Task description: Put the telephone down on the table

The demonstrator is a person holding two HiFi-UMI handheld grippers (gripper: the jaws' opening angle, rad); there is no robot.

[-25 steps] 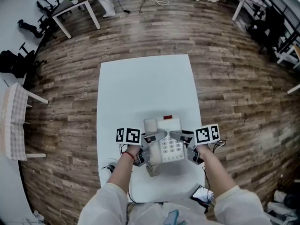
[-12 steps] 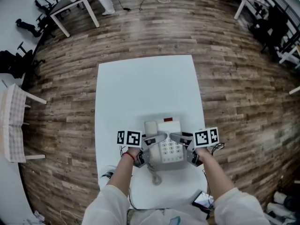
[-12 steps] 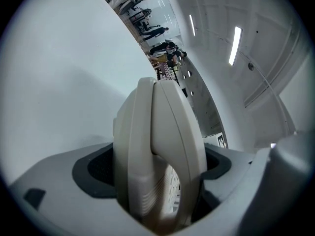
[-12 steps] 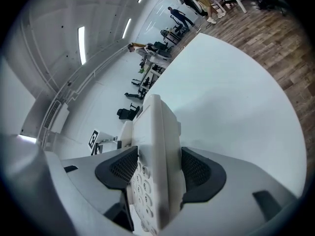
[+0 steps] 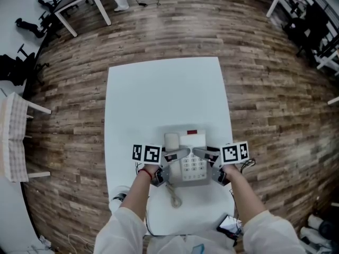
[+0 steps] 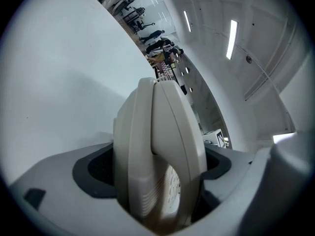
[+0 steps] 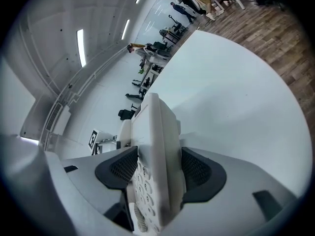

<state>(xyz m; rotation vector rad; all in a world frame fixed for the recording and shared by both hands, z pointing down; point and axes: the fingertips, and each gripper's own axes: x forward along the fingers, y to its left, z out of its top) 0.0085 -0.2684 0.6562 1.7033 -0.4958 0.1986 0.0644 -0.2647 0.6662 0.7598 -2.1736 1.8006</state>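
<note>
White table (image 5: 164,94) on wood-plank floor (image 5: 265,89), telephone (image 5: 192,160) toward its near end

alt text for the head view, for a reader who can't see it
Seen from above, a person holds a cream telephone at the near end of a white table, the left gripper and right gripper each clamped on one side of it. A wooden floor surrounds the table.

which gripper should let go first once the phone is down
Probably the right gripper: it grips only the keypad edge of the telephone. The left gripper clamps the handset against the body, so it holds the handset in place.
</note>
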